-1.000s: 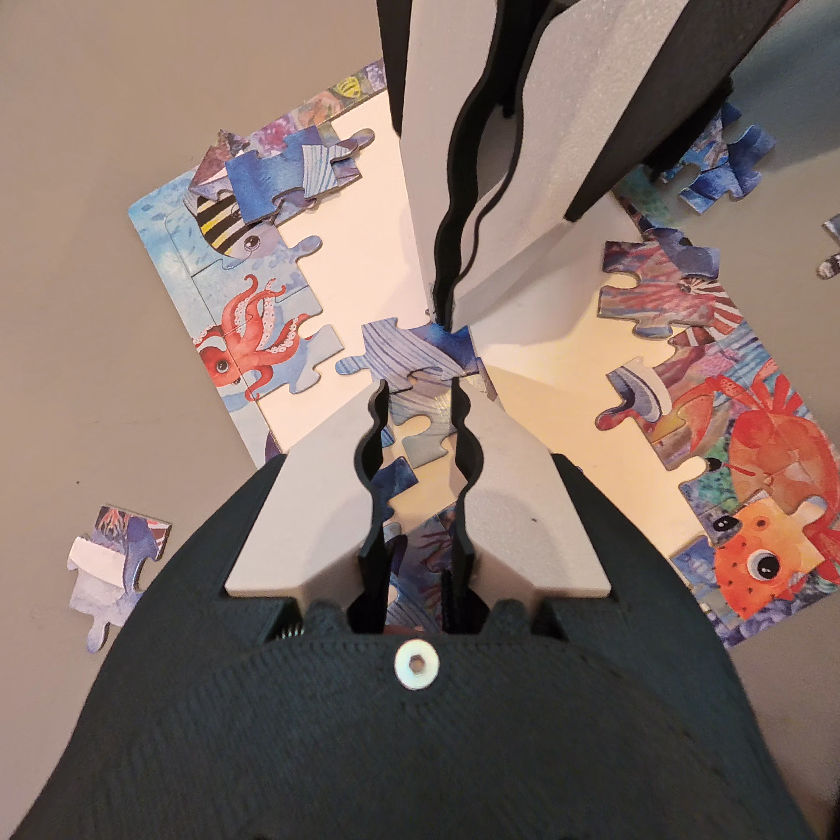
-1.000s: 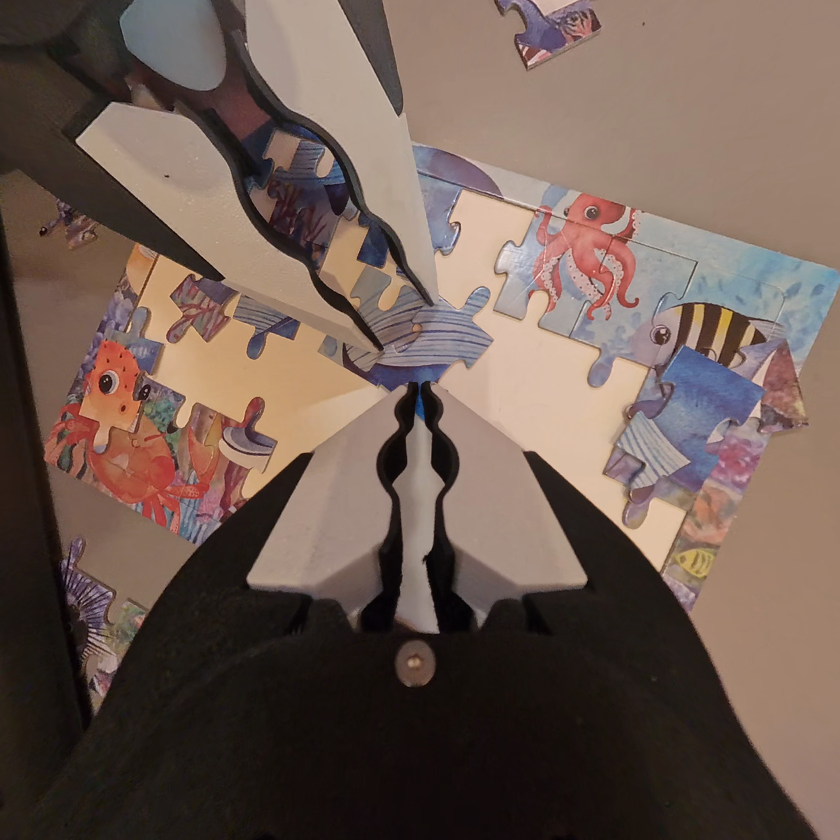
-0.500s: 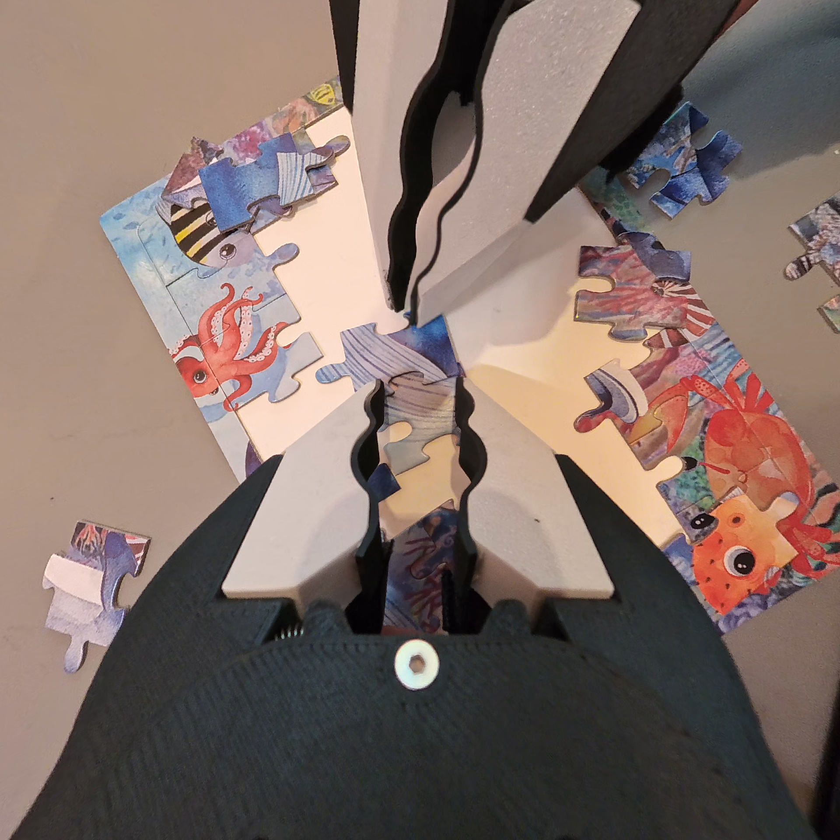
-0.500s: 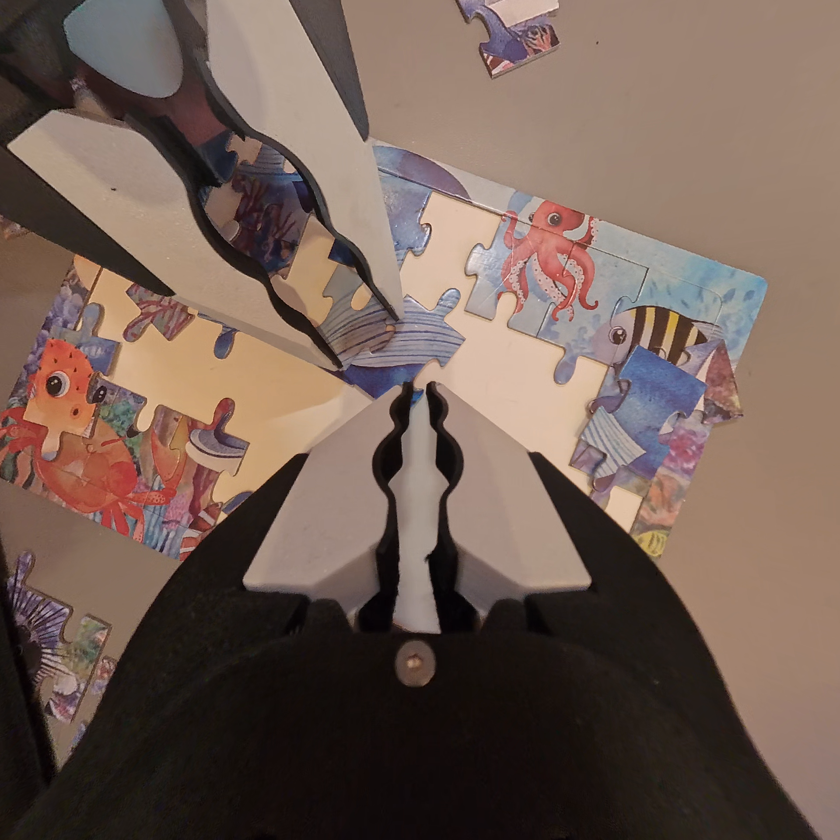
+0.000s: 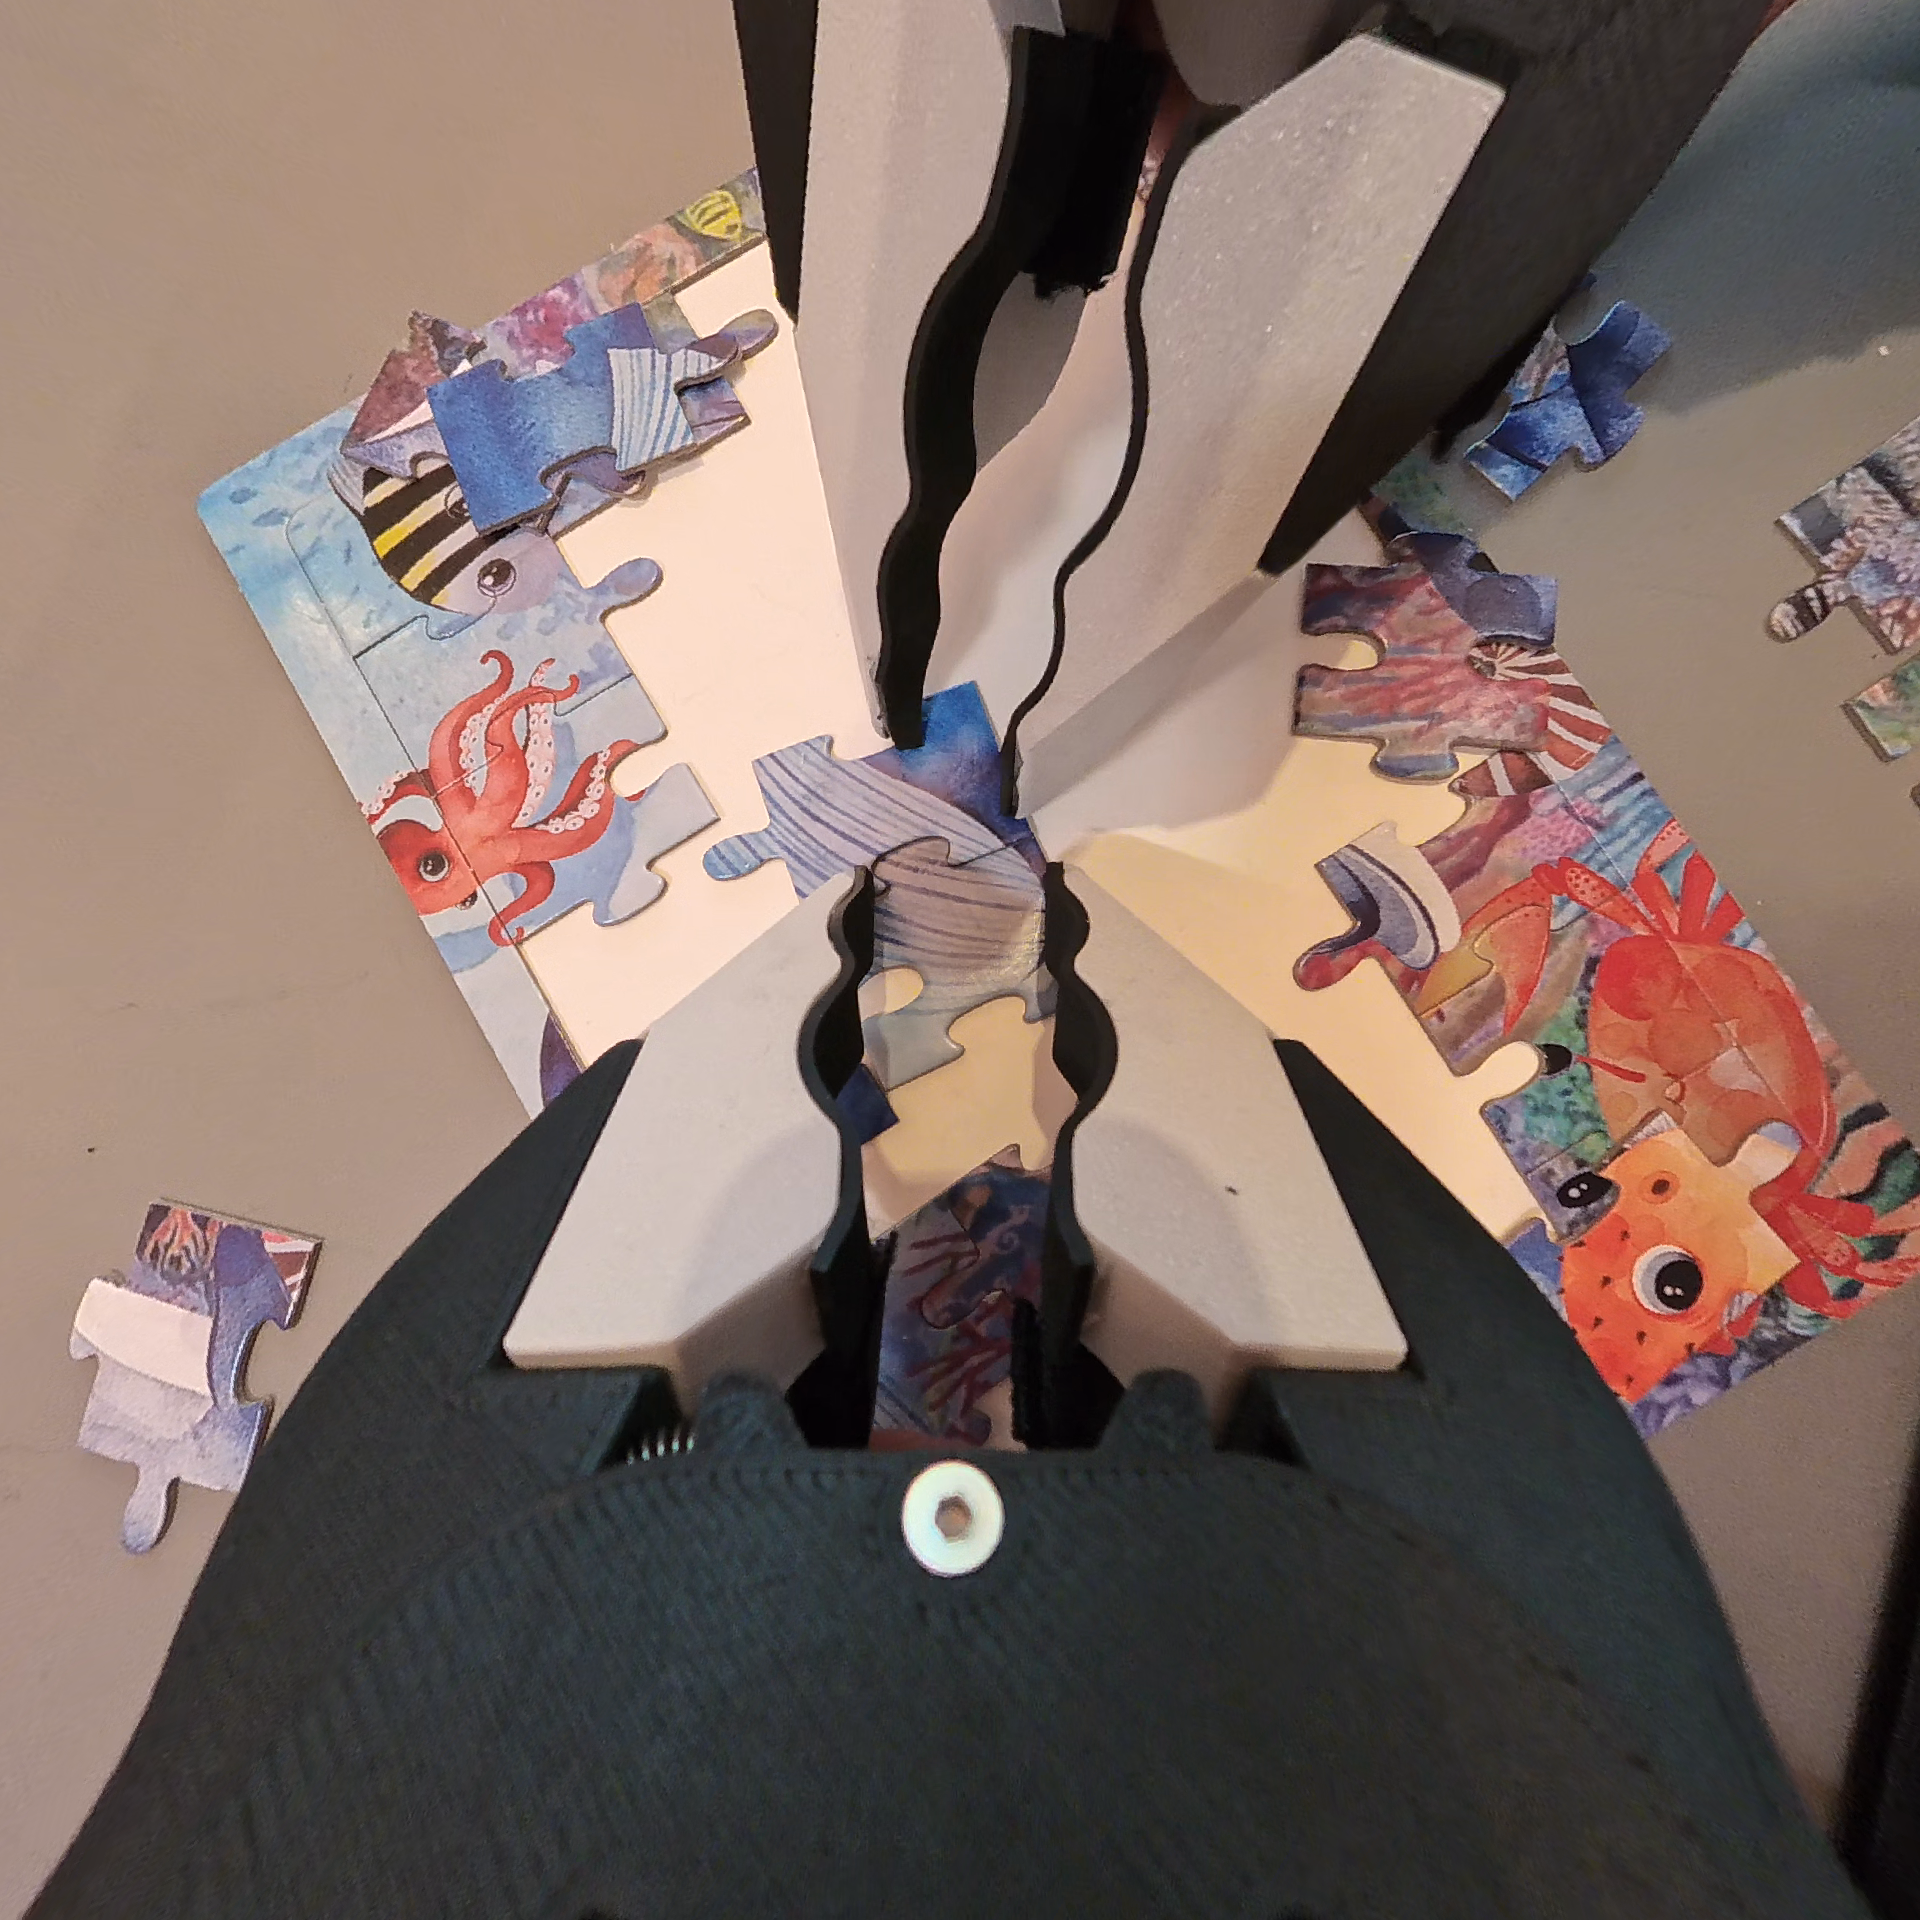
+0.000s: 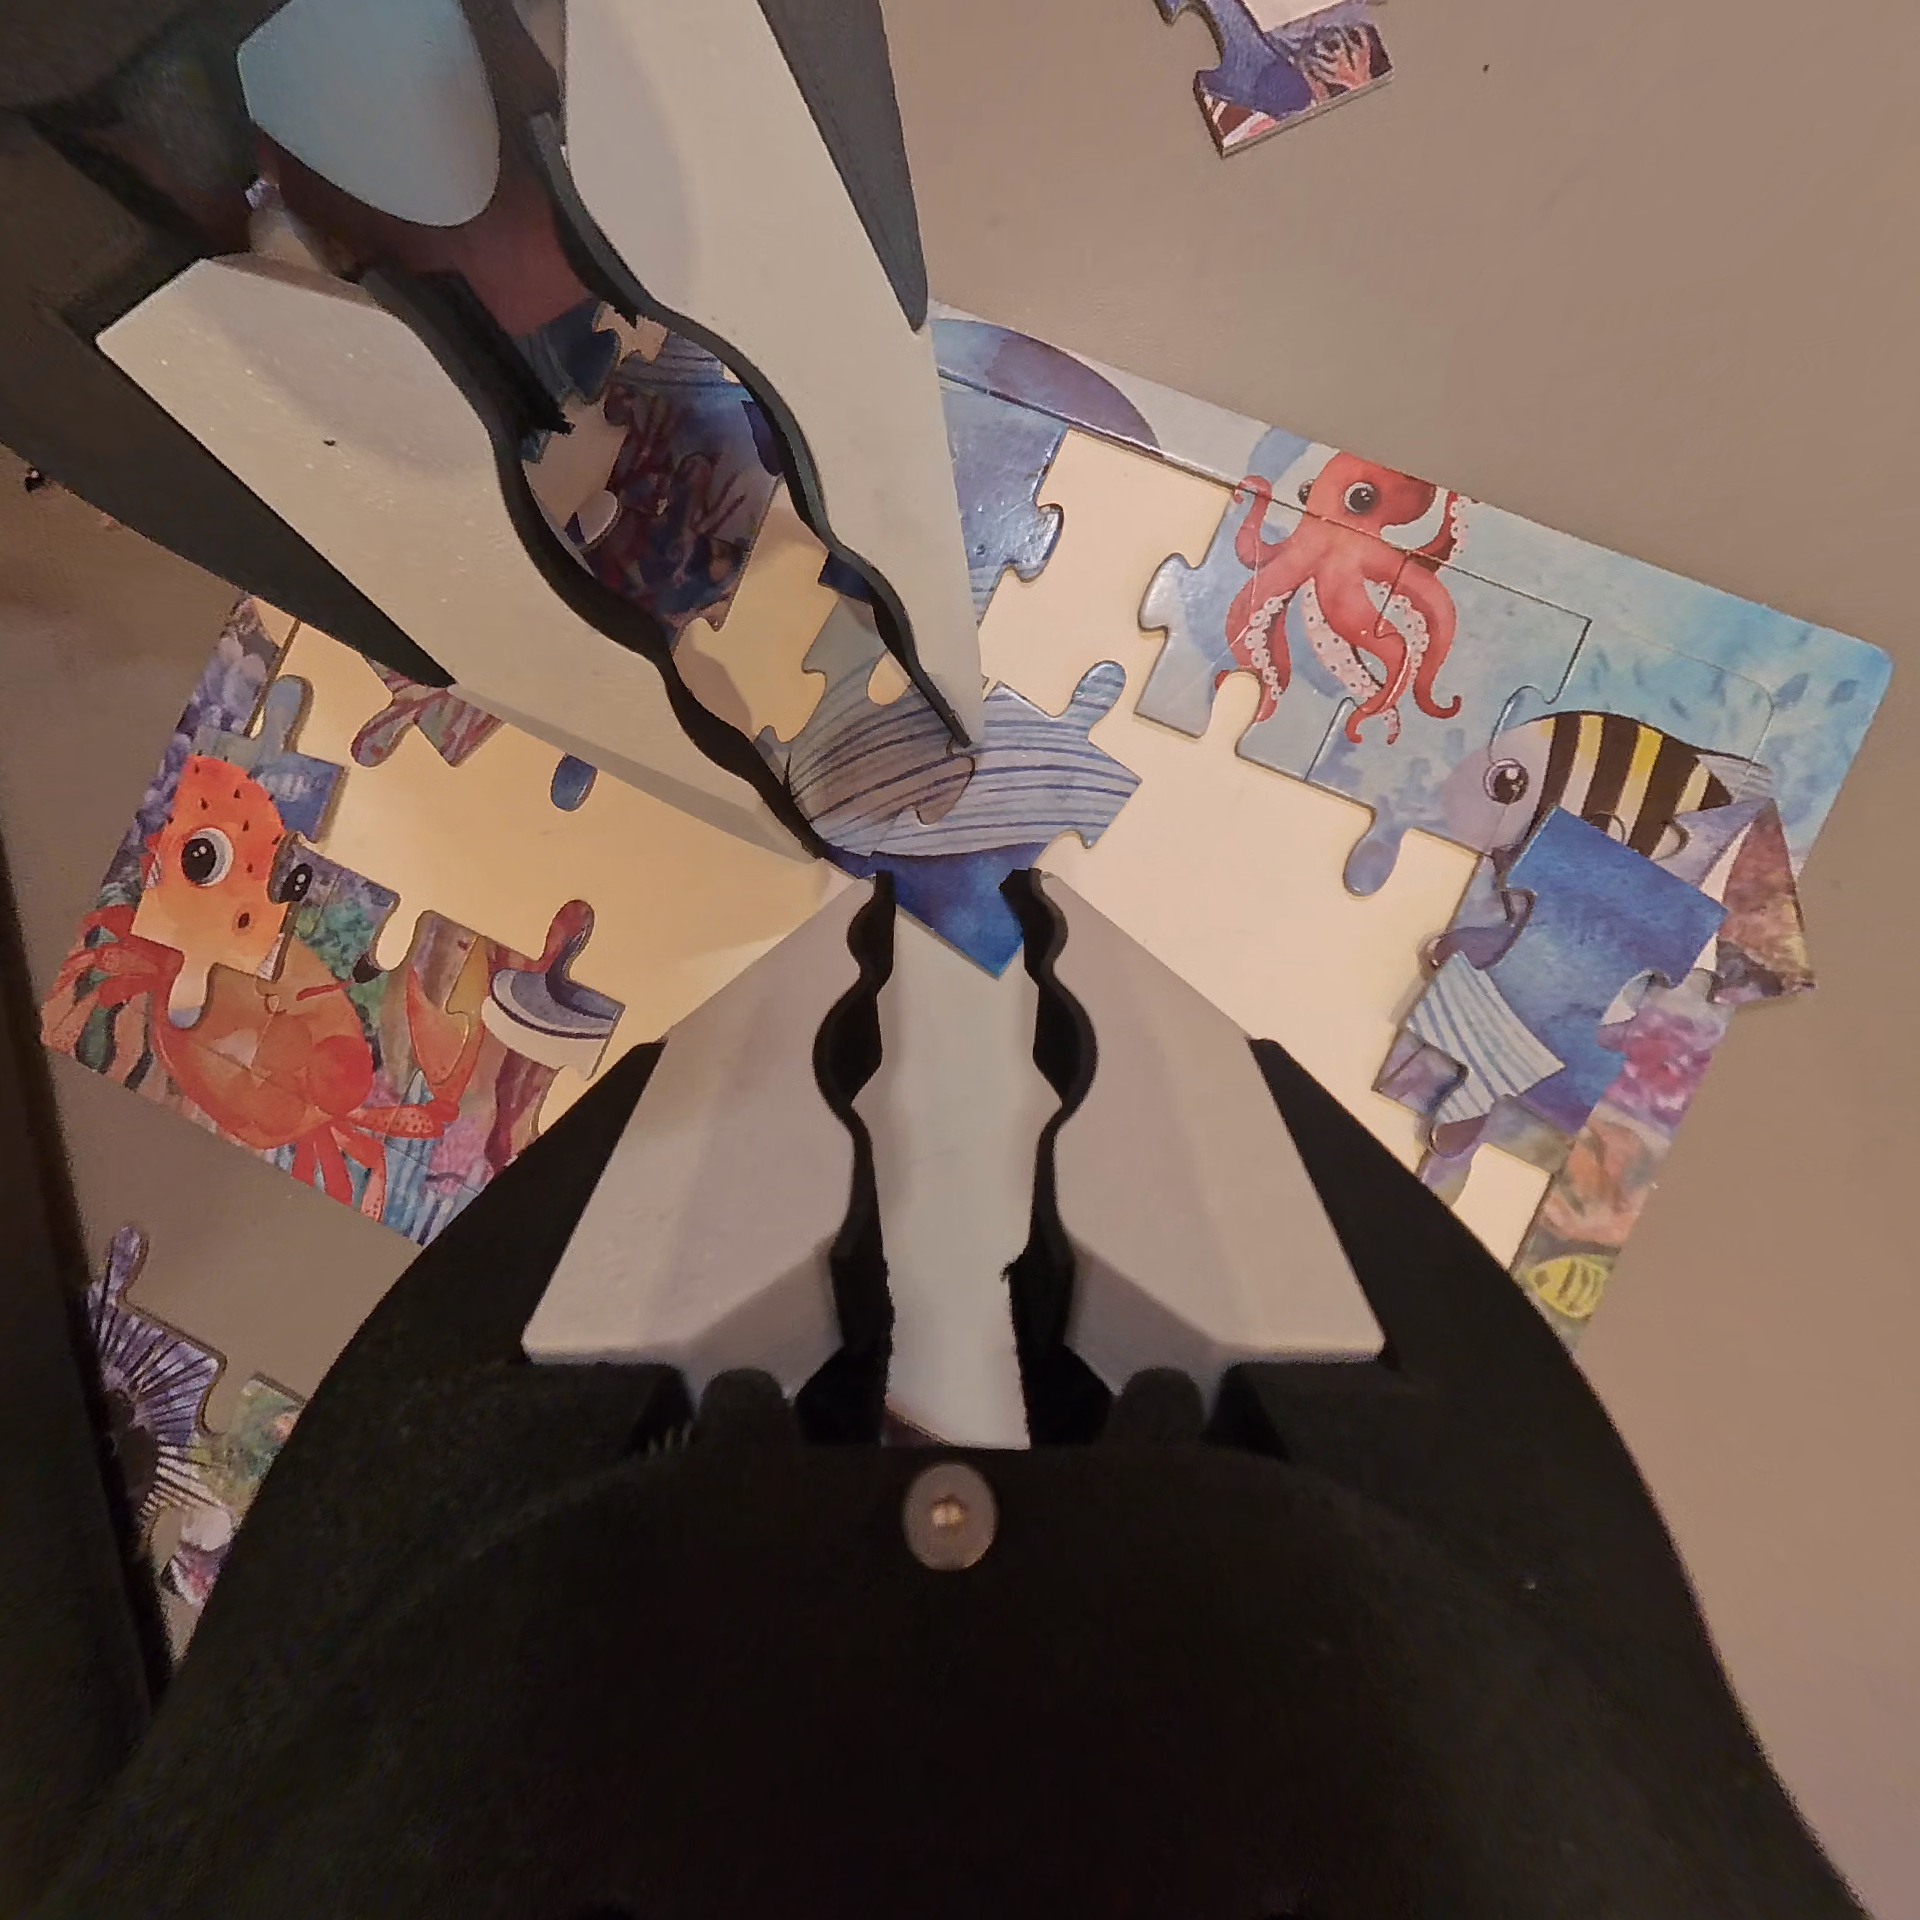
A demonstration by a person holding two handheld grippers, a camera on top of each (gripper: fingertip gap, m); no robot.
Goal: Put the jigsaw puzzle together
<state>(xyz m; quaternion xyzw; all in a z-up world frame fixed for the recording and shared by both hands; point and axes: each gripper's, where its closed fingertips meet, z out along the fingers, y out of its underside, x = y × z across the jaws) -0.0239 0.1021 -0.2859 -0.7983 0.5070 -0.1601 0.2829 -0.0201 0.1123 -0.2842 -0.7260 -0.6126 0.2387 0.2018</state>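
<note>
A cream puzzle tray (image 5: 727, 582) lies on the grey table, with placed octopus pieces (image 5: 499, 800) on one side and crab pieces (image 5: 1704, 997) on the other. Two joined striped whale pieces (image 5: 873, 821) lie in the tray's middle. My left gripper (image 5: 961, 888) is open, its tips on either side of the lower whale piece (image 5: 956, 935). My right gripper (image 6: 951, 883) is open, its tips astride the blue corner of the upper whale piece (image 6: 956, 920). The two grippers face each other tip to tip. The tray also shows in the right wrist view (image 6: 1247, 862).
Loose pieces are piled on the tray's corner by the striped fish (image 5: 551, 416). More loose pieces lie on the table: one at the left (image 5: 187, 1351), a blue one (image 5: 1558, 405) and others (image 5: 1860, 561) at the right. The right wrist view shows a purple one (image 6: 156, 1351). My left and right fingertips are right by each other. From the right gripper's tips to the striped fish (image 5: 551, 416) is close to 9 cm. My right wrist view (image 6: 1548, 988) looks at it from another angle.
My right gripper's jaws, nearly shut on the blue edge of the whale piece before, have opened. My left gripper has stayed open over the whale pieces.
</note>
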